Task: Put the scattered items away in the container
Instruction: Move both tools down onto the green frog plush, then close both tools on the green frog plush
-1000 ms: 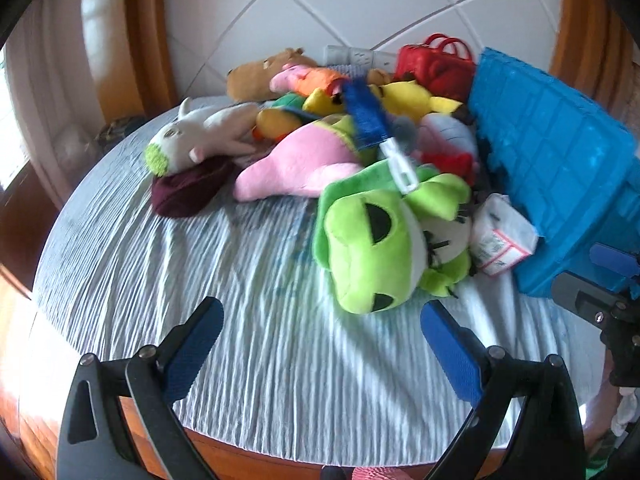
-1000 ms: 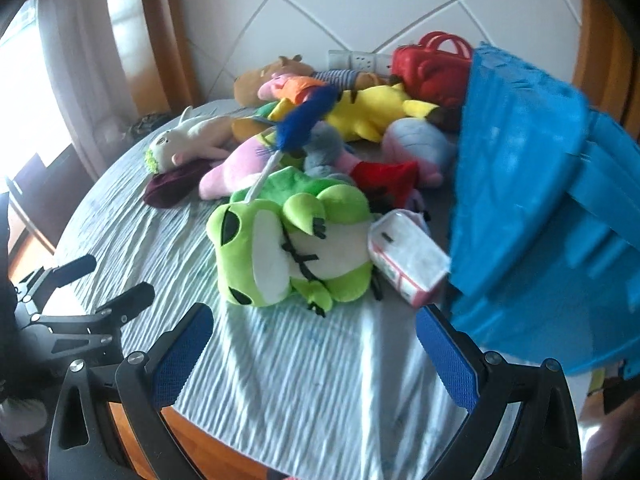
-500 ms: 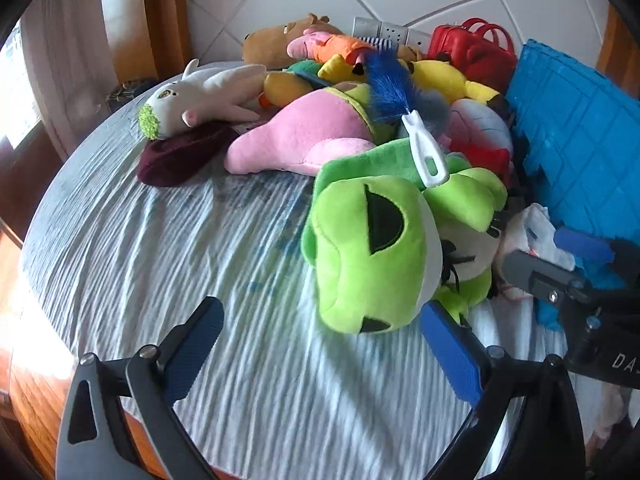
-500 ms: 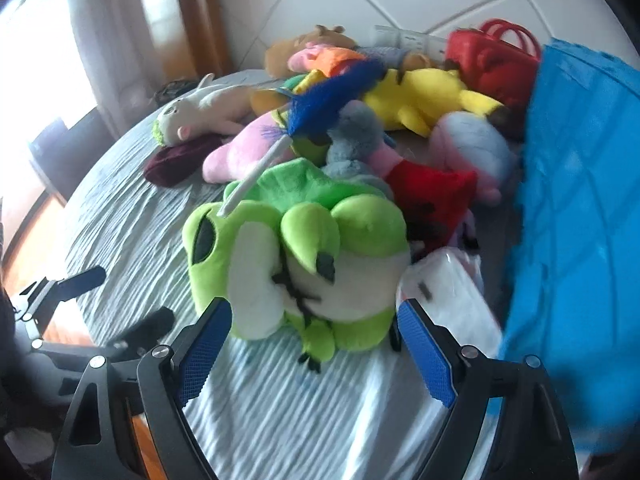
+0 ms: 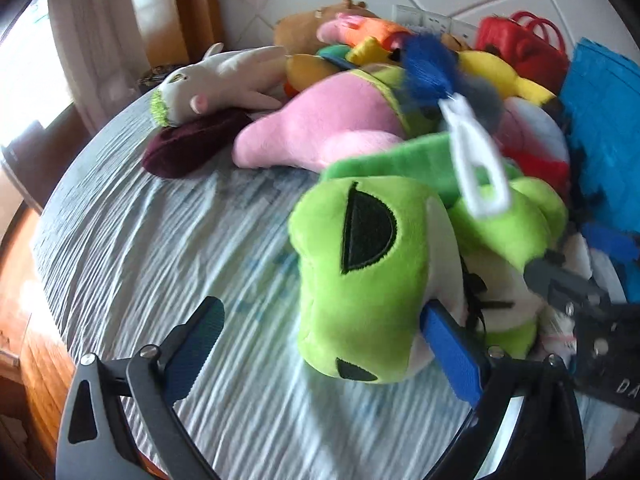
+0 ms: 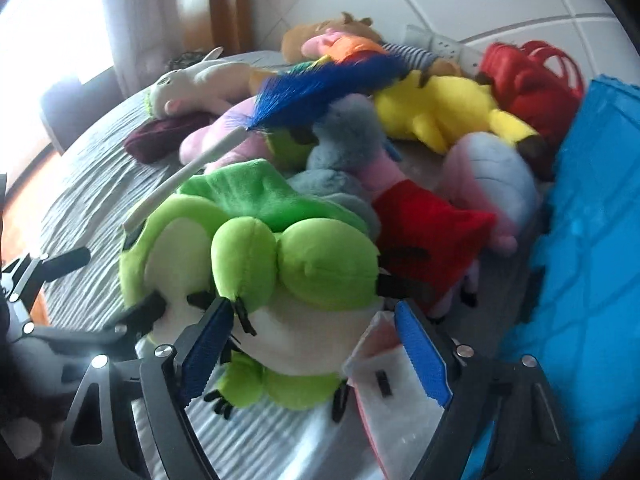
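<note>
A green frog plush lies at the near end of a pile of soft toys on a grey striped cloth. My left gripper is open around its head. My right gripper is open around the frog's belly and feet, with its right finger over a clear plastic packet. A blue feather duster with a white handle lies across the frog. The blue crate stands at the right, close beside the pile.
The pile holds a pink plush, a white bunny, a yellow plush, a red-dressed plush and a red bag. A maroon pouch lies at the left. The round table's edge runs close in front.
Both grippers have moved forward onto the frog plush, which now fills more of each view. The right gripper's jaws have narrowed somewhat. The toys have not moved.
</note>
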### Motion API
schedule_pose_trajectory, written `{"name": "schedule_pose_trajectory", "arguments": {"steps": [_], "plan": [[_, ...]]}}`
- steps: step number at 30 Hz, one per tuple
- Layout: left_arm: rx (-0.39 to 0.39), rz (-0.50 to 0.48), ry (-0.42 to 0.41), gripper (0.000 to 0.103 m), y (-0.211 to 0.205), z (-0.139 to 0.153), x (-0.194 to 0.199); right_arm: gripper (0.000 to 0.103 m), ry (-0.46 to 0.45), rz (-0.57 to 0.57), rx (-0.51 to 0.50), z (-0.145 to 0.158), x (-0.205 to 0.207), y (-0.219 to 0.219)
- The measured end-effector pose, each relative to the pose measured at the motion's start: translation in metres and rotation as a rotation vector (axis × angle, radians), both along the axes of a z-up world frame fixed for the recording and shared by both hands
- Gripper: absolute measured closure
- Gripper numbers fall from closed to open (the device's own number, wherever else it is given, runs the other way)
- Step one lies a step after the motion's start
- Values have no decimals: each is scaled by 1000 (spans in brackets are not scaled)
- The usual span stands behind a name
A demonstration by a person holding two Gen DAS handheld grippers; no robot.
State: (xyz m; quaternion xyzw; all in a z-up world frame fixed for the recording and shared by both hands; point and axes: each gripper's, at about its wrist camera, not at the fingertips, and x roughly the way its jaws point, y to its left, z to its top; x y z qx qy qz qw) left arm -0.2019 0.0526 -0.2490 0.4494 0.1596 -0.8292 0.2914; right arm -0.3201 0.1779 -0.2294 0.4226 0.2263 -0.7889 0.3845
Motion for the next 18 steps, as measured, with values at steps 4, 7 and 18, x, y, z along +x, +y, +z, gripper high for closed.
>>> {"name": "schedule_pose_trajectory", "arguments": {"steps": [4, 7, 18], "plan": [[21, -7, 10, 3, -17, -3, -4, 20, -20, 4, 6, -8, -5, -9], [49, -42, 15, 3, -26, -8, -10, 18, -44, -23, 11, -17, -13, -13], [134, -135, 20, 2, -49, -26, -26, 0, -93, -84, -15, -31, -43, -28]]}}
